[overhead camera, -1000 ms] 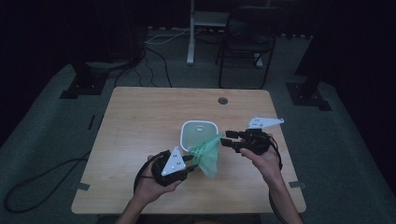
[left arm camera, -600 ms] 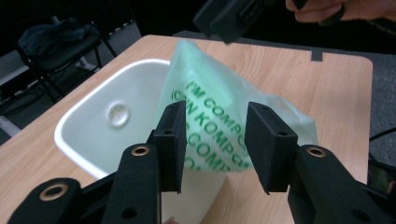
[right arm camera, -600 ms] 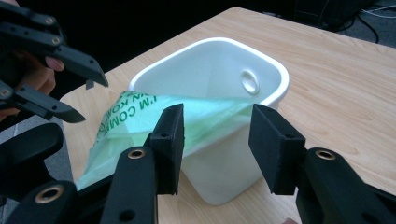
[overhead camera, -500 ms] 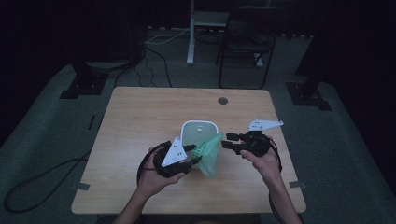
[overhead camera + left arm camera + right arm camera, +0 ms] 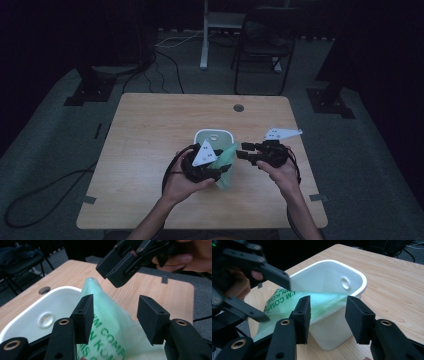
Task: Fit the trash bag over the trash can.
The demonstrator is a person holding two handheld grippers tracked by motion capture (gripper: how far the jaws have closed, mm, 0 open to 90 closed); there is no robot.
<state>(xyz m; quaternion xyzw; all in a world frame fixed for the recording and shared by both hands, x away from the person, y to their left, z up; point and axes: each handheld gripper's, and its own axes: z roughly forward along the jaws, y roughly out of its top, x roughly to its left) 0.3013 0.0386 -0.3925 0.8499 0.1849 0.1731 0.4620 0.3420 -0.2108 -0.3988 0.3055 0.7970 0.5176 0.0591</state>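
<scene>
Scene: a person at a wooden table (image 5: 150, 150) in a dim room works a green bag at a small white bin, a two-jaw gripper in each hand.
Bin: the white bin (image 5: 212, 136) stands upright near the middle of the table, toward the person's edge; in the right gripper view (image 5: 332, 282) its rounded rim and bare inner wall show clearly.
Bag: the pale green bag (image 5: 226, 165) with green lettering drapes over the bin's near rim and down its outer side to the table top; in the right gripper view (image 5: 287, 305) part of it lies inside the rim.
Left gripper: the left gripper (image 5: 220, 167), hand wrapped round it, sits just beside the bin's near side. Its jaws have just been opening; in the left gripper view they stand apart with a peak of the bag (image 5: 110, 322) rising between them, one pad close against the film, the other clear of it, no squeeze visible.
Right gripper: the right gripper (image 5: 243, 151) hovers just to the right of the bin, pointing at it. Its jaws stand about half open with nothing clamped; the bin's corner and the bag's edge lie beyond them.
Gap: the two grippers' tips come near each other above the bag, not touching.
Background: a chair (image 5: 265, 50) stands beyond the far edge.
</scene>
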